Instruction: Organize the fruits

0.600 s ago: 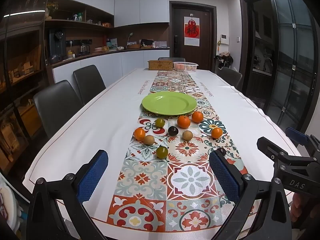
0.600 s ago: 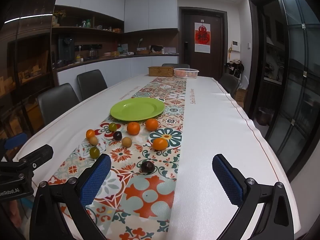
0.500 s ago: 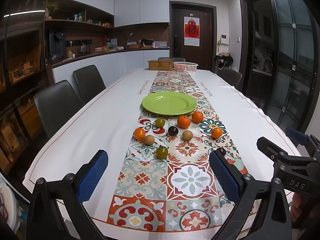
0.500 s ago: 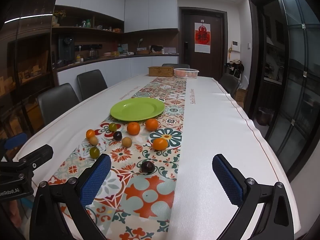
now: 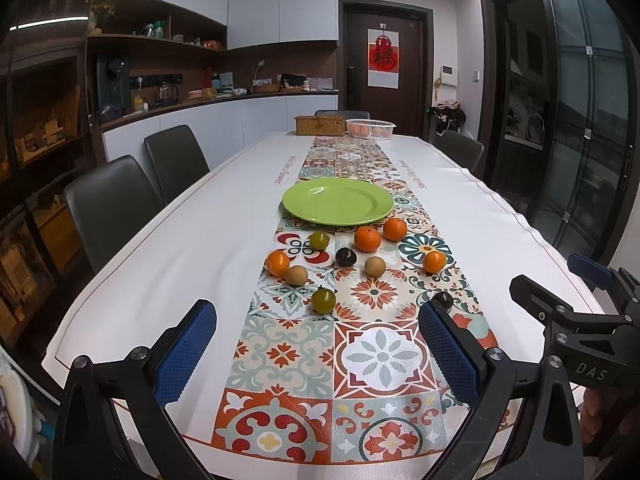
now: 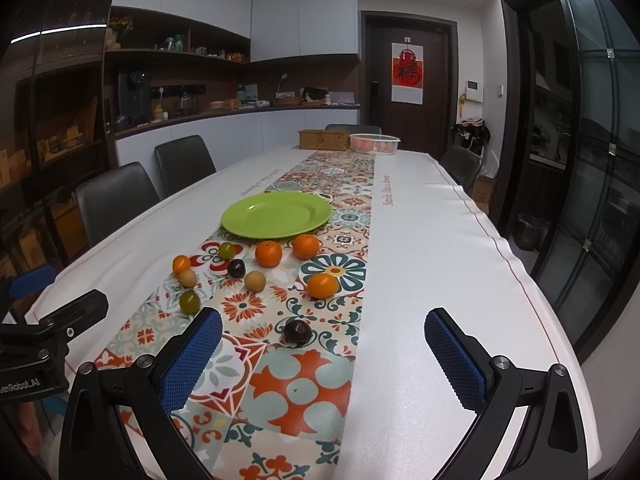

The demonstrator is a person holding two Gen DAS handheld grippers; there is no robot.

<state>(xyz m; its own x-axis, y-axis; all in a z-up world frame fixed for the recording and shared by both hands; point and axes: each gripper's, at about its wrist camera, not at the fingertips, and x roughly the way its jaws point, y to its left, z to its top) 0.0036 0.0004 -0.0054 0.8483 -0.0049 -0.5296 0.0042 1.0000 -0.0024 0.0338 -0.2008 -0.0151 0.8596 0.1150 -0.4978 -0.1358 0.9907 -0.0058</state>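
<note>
An empty green plate point(image 5: 338, 201) point(image 6: 277, 215) sits on the patterned table runner point(image 5: 360, 360). In front of it lie several loose fruits: orange mandarins point(image 5: 367, 239) point(image 6: 322, 285), green fruits point(image 5: 323, 299) point(image 6: 189, 301), tan round fruits point(image 5: 375, 267) point(image 6: 255, 281) and dark plums point(image 5: 345, 257) point(image 6: 297, 331). My left gripper point(image 5: 316, 352) is open and empty, above the near end of the runner. My right gripper point(image 6: 322, 360) is open and empty, just short of the nearest dark plum. Each gripper shows at the other view's edge.
The long white table point(image 5: 180, 248) has dark chairs point(image 5: 108, 204) along its left side and far end. A wicker box point(image 5: 320, 125) and a white basket point(image 5: 370, 128) stand at the far end. A clear glass point(image 5: 351, 164) stands behind the plate.
</note>
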